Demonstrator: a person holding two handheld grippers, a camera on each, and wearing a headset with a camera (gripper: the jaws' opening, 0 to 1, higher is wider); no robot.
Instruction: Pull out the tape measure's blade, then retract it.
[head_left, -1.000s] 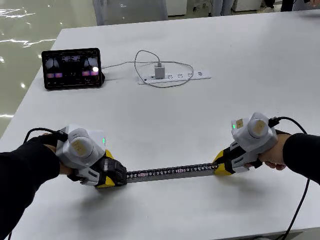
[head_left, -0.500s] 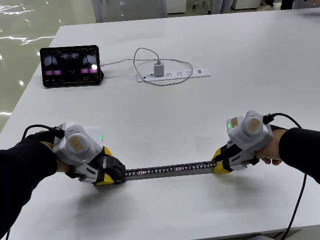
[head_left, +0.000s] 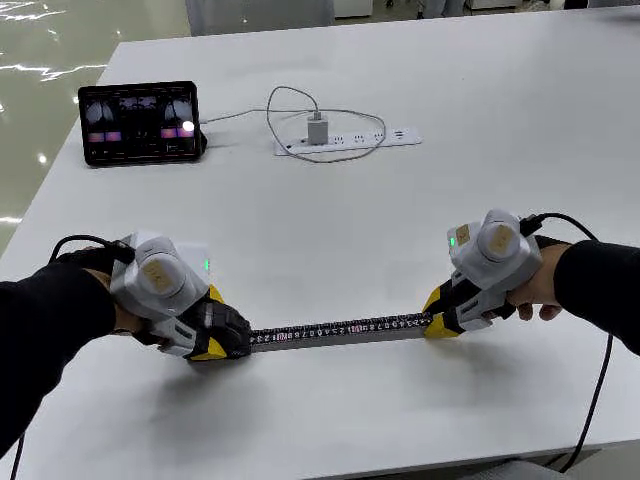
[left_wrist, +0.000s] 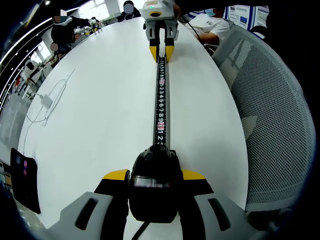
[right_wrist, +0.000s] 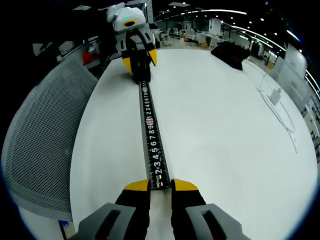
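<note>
Near the surface's (head_left: 400, 230) front edge, the left hand-held gripper (head_left: 215, 325) clamps the tape measure case (left_wrist: 154, 182); the right hand-held gripper (right_wrist: 160, 186) pinches the blade tip (right_wrist: 158, 180). The blade looks thin, springy and likely to snap back, so hold the rigid case.

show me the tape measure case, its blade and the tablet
tape measure case (left_wrist: 154, 182): left gripper view, top of black body
blade (head_left: 340, 329): head view, middle of the drawn-out stretch
tablet (head_left: 140, 121): head view, centre of screen

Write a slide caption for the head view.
On a table, the left hand-held gripper holds the tape measure case; the right hand-held gripper grips the extended blade.
</note>
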